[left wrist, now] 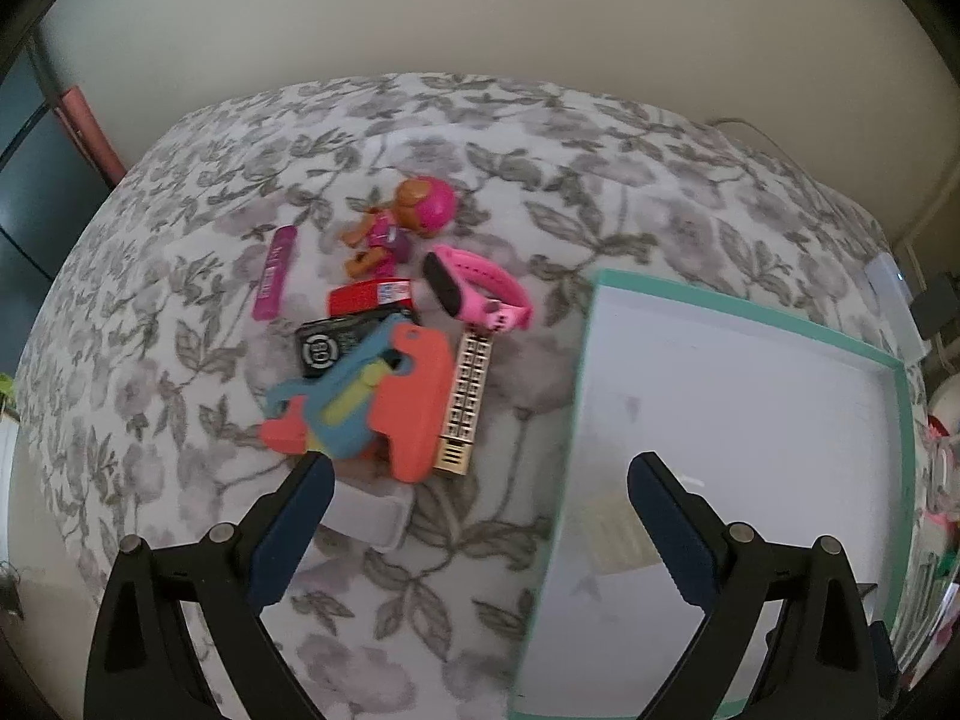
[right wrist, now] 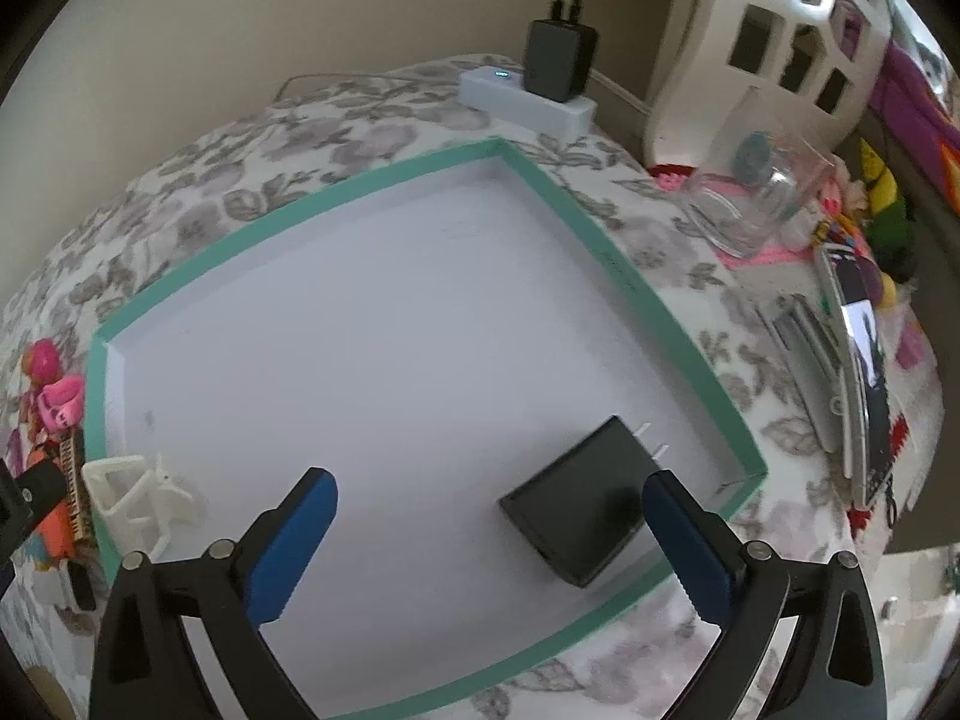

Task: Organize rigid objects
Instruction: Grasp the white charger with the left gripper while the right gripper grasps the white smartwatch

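Right claw [right wrist: 489, 501] wide open over black charger [right wrist: 591, 501] in teal-rimmed tray [right wrist: 630, 282], nothing gripped.

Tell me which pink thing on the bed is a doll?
The doll, farthest back in the pile, with the round pink helmet. The pink watch is a looped band, and the pink bar is flat and straight.
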